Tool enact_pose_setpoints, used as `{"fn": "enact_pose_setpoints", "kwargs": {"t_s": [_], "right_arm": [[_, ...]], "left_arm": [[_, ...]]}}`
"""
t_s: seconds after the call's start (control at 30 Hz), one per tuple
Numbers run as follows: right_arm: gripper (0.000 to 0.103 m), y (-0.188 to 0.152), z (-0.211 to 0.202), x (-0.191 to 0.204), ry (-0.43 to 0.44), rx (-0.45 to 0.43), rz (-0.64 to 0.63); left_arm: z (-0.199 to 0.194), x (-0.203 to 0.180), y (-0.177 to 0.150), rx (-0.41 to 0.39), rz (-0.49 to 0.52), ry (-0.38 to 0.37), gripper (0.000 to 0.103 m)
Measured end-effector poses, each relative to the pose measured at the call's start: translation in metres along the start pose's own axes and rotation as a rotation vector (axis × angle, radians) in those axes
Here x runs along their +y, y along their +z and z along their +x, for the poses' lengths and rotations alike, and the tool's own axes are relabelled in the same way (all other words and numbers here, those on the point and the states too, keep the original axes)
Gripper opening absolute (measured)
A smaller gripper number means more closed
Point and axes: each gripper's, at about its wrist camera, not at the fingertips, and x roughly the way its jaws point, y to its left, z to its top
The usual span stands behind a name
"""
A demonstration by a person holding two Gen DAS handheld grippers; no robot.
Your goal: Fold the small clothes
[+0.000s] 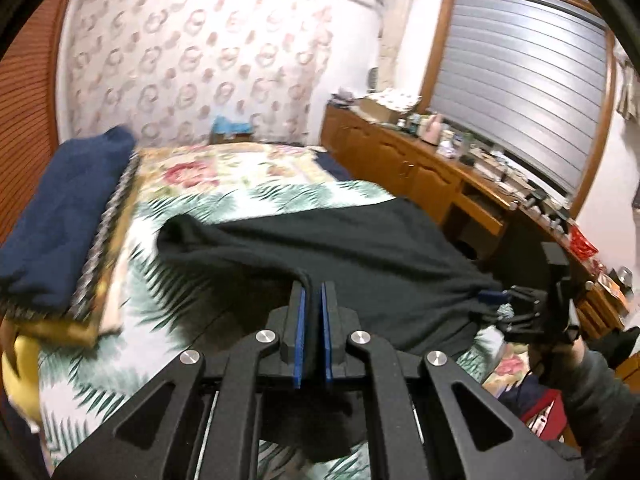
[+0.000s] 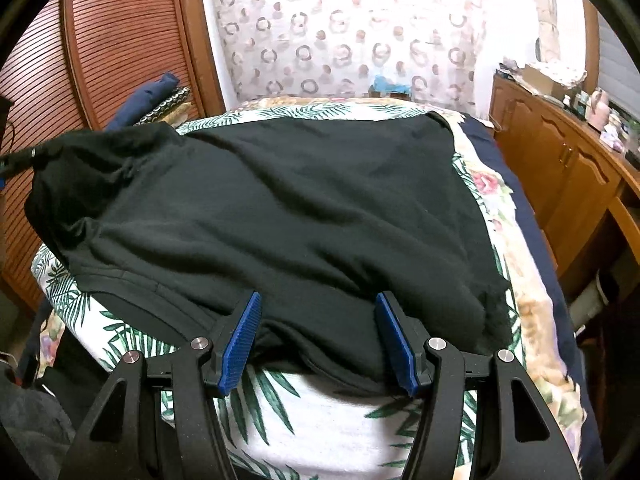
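A black garment [image 2: 280,208] lies spread over the palm-print bedcover [image 2: 320,420]. My left gripper [image 1: 313,292] is shut on a raised edge of the black garment [image 1: 320,240] and lifts it off the bed. In the right wrist view that lifted corner shows at the far left, with the left gripper's tip [image 2: 24,158] just in view. My right gripper [image 2: 318,312] is open, its blue pads either side of the garment's near hem, not pinching it. The right gripper also shows in the left wrist view [image 1: 500,300] at the garment's right edge.
A folded navy cloth [image 1: 60,216] lies on a stack at the bed's left. A wooden cabinet [image 1: 420,168] with clutter on top runs along the right. A slatted wooden door [image 2: 100,48] stands at the left. A patterned curtain [image 2: 340,32] hangs behind the bed.
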Motion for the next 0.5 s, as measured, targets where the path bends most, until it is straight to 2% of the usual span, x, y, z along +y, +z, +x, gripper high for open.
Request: {"fn": "enact_pose_setpoints", "kwargs": {"t_s": [0.5], "right_arm": [[0.062,-0.014,-0.020,-0.006,0.002,-0.036,0.059]], "left_arm": [[0.037,-0.081,0.049,0.011,0.139,-0.143,0.008]]}}
